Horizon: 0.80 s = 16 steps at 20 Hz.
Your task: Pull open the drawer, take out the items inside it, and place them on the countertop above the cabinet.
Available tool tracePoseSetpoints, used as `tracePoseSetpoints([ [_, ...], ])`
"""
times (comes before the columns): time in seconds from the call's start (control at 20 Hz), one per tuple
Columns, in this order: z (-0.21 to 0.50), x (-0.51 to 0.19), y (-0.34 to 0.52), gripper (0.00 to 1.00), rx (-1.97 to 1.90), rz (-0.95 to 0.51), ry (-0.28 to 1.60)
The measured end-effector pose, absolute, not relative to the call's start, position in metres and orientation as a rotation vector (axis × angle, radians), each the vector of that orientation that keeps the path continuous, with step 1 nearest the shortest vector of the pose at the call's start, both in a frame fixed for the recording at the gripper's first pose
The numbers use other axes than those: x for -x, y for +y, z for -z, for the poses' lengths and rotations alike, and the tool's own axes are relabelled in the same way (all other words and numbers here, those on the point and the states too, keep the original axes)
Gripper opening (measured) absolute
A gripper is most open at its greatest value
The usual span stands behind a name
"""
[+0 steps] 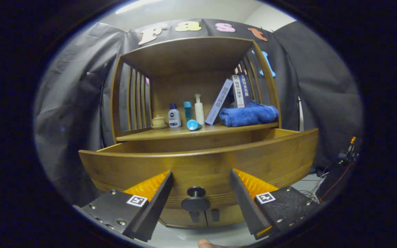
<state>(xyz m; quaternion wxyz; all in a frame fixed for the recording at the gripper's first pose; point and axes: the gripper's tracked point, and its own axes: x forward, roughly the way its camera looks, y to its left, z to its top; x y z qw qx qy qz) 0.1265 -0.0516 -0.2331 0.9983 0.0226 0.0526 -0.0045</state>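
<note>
**Drawer pulled out, claw wide and empty**

Drawer [198, 165] stands open, its front just ahead of the claw [201, 177]. Knob [195, 199] sits between the fingers, neither touching it. Claw spread wide, gripping nothing. Drawer contents hidden behind the front panel. Beyond, on the countertop [171, 134]: small teapot [158, 121], bottles [174, 116], tipped blue cup [193, 125], blue towel [248, 114], books [241, 90].

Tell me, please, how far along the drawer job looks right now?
Done: the drawer stands pulled out below the countertop. In hand: nothing; the gripper is open, its fingers either side of the knob. Left: lifting out the contents, hidden behind the drawer front, onto the countertop.
</note>
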Motion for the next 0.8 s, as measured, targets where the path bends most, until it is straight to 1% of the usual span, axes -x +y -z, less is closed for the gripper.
tracePoseSetpoints([
  [0.35,0.235,-0.154,-0.049,0.99,-0.031,0.013,0.076],
  [0.8,0.239,-0.184,-0.048,0.99,0.006,0.012,-0.021],
])
